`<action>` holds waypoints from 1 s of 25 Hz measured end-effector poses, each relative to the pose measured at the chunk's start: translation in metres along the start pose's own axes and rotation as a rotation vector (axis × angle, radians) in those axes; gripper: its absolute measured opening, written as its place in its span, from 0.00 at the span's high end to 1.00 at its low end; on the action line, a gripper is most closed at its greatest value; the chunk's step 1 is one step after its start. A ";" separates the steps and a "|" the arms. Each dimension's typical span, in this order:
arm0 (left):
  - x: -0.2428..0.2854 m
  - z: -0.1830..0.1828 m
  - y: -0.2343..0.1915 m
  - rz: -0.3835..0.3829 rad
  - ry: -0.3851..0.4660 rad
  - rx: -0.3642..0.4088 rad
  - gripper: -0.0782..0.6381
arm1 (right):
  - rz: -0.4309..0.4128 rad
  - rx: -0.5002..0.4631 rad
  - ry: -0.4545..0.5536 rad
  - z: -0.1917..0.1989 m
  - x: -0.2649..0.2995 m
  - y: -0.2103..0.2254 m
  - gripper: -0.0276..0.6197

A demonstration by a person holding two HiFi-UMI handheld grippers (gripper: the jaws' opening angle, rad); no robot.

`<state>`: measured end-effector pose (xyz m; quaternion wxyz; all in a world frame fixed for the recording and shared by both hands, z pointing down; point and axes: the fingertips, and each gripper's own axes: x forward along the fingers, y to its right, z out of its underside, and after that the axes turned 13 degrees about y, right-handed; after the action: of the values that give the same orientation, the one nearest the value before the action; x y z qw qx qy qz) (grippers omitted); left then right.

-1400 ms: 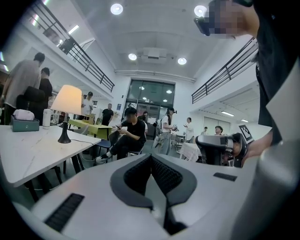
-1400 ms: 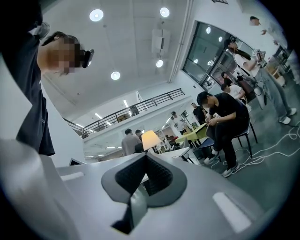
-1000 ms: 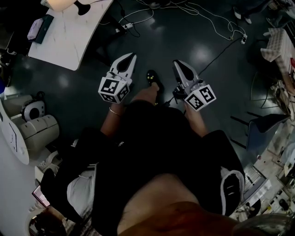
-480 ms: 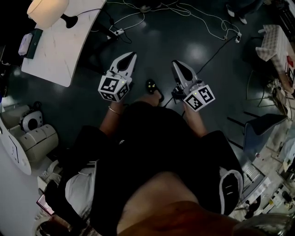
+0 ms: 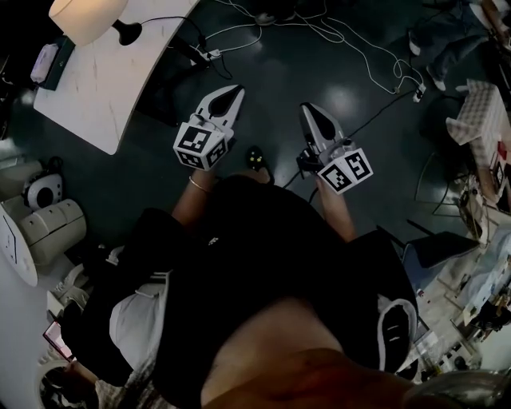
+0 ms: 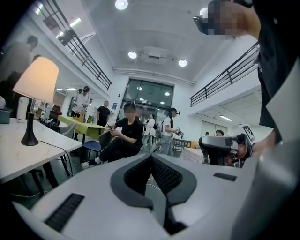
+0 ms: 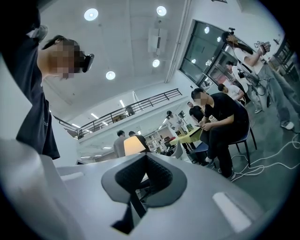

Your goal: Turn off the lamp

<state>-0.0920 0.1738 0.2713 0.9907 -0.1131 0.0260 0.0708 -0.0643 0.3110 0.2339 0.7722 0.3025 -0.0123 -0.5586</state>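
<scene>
**Not yet at the lamp: both grippers shut, the light on**

Closest to the person, the left gripper [image 5: 236, 91] and the right gripper [image 5: 308, 109] are held out side by side over the dark floor [image 5: 359, 80], both well short of the lamp [image 5: 84, 17]. The left gripper's fingers [image 6: 164, 176] meet at the tips with nothing between them. The right gripper's fingers [image 7: 157, 174] are closed and empty in the same way. A shoe [image 5: 255, 157] shows on the floor between the two grippers.

Farther toward the lamp, white cables [image 5: 351, 36] and a power strip [image 5: 209, 54] lie on the floor. Farthest off, the lamp stands at the far end of a white tabletop [image 5: 104, 88], its shade glowing and its black cord trailing off the edge. The left gripper is the nearer of the two to it.

By my reading, no part of the task is done. The lamp is lit and untouched, so the approach, finding the switch and working it all remain. The switch itself cannot be made out.

No brand or lettering is readable. The marker cubes bear only black-and-white square patterns, and a small box [image 5: 44, 62] just beside the lamp is too small to read.
</scene>
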 end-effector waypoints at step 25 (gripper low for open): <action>-0.015 -0.019 -0.080 -0.257 0.098 -0.010 0.88 | -0.211 0.096 -0.149 0.032 0.109 0.006 0.96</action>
<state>-0.0956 0.0907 0.2713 0.9886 -0.1239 0.0593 -0.0620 -0.0295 0.2025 0.2281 0.6907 0.2965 -0.0643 -0.6564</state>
